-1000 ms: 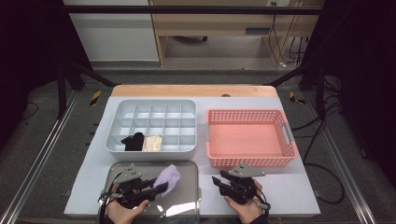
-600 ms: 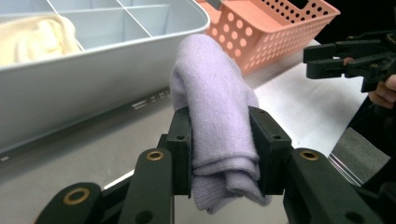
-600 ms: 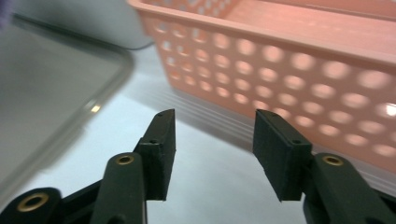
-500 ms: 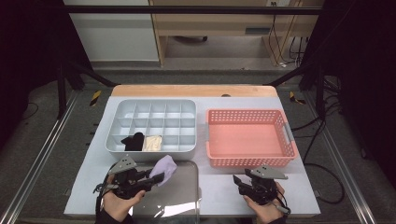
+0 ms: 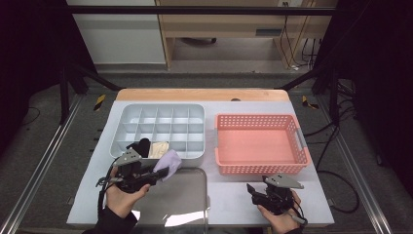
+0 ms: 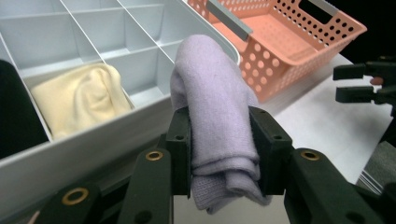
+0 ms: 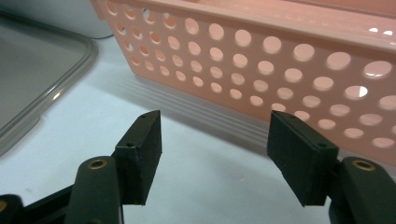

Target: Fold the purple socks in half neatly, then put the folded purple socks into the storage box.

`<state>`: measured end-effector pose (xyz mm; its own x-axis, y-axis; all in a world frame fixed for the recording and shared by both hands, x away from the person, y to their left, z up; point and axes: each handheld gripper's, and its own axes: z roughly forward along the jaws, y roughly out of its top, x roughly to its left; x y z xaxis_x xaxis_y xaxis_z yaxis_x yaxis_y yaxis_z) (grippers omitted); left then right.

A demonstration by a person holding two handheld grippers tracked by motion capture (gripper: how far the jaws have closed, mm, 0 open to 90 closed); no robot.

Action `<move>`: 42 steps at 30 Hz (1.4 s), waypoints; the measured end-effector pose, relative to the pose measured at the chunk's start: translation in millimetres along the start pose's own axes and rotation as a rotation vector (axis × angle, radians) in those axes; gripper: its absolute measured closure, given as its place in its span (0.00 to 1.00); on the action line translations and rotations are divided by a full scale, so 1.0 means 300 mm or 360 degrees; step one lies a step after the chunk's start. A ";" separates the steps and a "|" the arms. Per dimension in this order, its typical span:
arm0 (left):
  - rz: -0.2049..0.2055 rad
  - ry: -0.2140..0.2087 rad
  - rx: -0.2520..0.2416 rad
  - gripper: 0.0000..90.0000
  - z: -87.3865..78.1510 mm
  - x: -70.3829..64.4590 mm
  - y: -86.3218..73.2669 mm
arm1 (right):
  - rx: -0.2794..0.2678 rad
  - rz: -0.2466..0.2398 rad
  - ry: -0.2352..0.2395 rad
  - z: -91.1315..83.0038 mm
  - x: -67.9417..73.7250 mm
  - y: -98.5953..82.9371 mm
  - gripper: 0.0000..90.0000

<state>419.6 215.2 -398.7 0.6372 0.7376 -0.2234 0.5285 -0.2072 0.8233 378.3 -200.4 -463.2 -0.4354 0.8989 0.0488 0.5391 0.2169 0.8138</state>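
Lilac sock (image 6: pixel 218 112) between left fingers (image 6: pixel 180 140)

Divided tray (image 5: pixel 127 119) left of basket (image 5: pixel 220 141); lid (image 5: pixel 185 195) before tray (two cloths (image 5: pixel 158 148) in front cells)

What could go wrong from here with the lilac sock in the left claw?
1. The left claw pinches the sock near its folded end, and the free end flops over the organiser's rim. It may snag there or land across a divider.
2. The nearest cells already hold a cream sock and a black one, so it may end up on top of one.
3. The right claw is open and far off, so it can't steady anything.
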 end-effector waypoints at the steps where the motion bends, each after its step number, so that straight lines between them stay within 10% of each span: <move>1: 0.0002 0.0005 0.0000 0.70 0.002 0.004 0.007 | -0.0002 -0.0008 -0.0002 -0.001 0.000 0.000 0.39; 42: -0.0002 0.0136 -0.0033 0.70 0.106 0.077 0.189 | 0.0000 -0.0017 0.0020 0.004 0.001 -0.016 0.35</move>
<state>482.3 200.1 -373.8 0.5861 0.7901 -0.1797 0.5167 -0.1936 0.8340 376.5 -200.8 -467.9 -0.4499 0.8918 0.0475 0.5346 0.2264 0.8142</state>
